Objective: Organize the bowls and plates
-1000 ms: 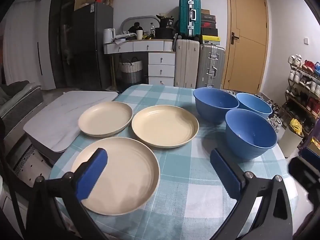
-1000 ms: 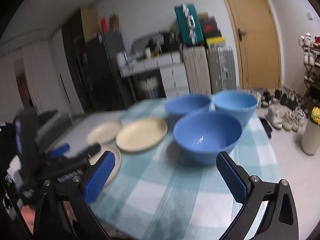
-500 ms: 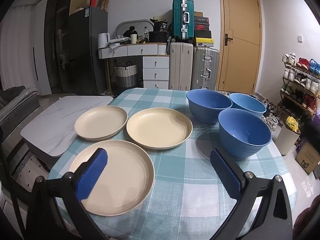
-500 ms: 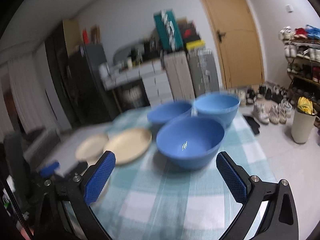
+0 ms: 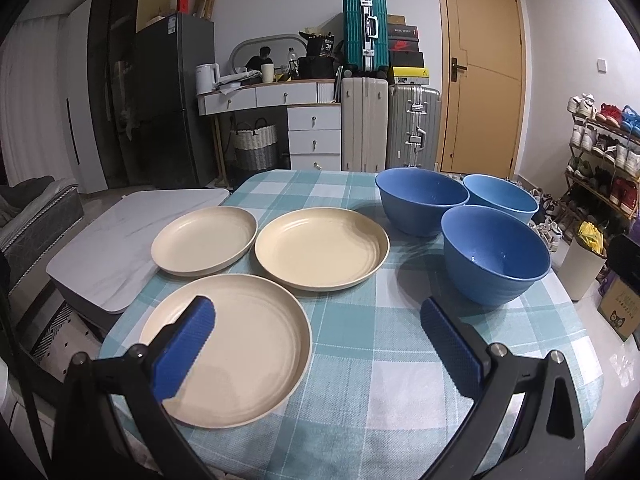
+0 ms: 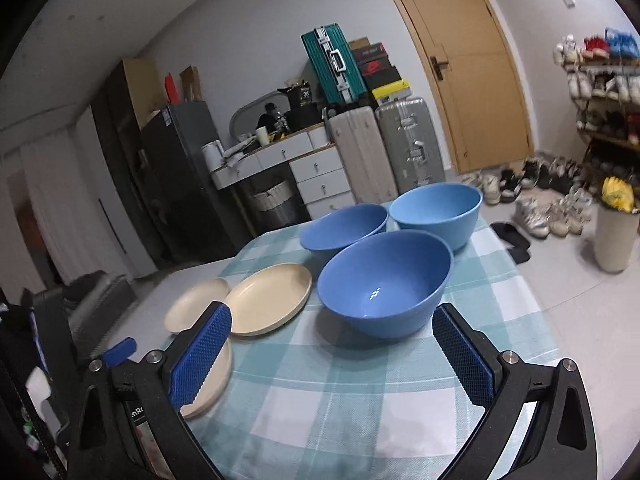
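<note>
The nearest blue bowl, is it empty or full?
Empty: the nearest blue bowl shows its bare blue inside, with only a light glint at the bottom.

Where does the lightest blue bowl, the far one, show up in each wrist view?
Left wrist: the lightest blue bowl sits right of centre, behind the nearest bowl.
Right wrist: it sits above centre, rightmost of three.
Shared landmark: the teal suitcase.

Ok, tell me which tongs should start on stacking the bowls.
The right tongs. They are open and face the nearest blue bowl, which sits just ahead between their tips. The left tongs, also open, hang over the nearest cream plate, with the bowls off to their right.
</note>
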`<state>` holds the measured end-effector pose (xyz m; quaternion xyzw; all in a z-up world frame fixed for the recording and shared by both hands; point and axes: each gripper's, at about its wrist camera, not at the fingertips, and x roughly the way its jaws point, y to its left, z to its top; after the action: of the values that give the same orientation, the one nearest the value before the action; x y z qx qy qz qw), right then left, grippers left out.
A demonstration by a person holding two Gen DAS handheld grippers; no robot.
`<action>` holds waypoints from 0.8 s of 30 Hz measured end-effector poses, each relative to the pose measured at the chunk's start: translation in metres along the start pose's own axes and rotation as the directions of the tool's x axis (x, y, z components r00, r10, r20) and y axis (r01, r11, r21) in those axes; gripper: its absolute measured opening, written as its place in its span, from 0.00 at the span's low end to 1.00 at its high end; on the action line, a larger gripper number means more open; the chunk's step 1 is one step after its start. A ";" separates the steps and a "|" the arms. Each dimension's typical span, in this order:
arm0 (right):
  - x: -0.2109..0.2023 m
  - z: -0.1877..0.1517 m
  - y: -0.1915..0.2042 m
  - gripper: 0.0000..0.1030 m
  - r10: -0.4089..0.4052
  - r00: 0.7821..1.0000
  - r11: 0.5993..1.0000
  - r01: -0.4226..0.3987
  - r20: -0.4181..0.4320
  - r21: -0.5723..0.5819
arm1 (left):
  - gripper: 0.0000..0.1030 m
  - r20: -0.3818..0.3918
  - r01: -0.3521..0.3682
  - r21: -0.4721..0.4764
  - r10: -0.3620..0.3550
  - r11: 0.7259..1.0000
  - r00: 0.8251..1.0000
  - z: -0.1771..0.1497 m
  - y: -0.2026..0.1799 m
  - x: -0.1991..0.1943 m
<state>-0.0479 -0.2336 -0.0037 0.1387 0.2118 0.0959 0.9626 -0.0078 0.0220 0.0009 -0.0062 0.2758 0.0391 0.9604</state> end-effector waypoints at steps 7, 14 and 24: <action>0.022 -0.007 0.027 1.00 -0.083 0.993 0.986 0.069 -0.084 -0.149 | 1.00 -0.020 -0.003 0.005 0.003 1.000 1.000 -0.002 0.000 0.003; 0.044 -0.014 0.020 1.00 -0.105 0.979 0.992 0.090 -0.177 -0.090 | 1.00 -0.012 0.003 0.024 -0.003 1.000 1.000 -0.003 -0.003 0.000; 0.035 -0.014 0.018 1.00 -0.206 0.976 0.971 0.196 -0.066 -0.135 | 1.00 -0.021 0.007 0.002 -0.007 1.000 1.000 -0.002 0.002 0.000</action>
<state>-0.0254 -0.2052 -0.0241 0.0509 0.2563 0.0165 0.9651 -0.0091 0.0239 -0.0010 -0.0069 0.2861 0.0353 0.9575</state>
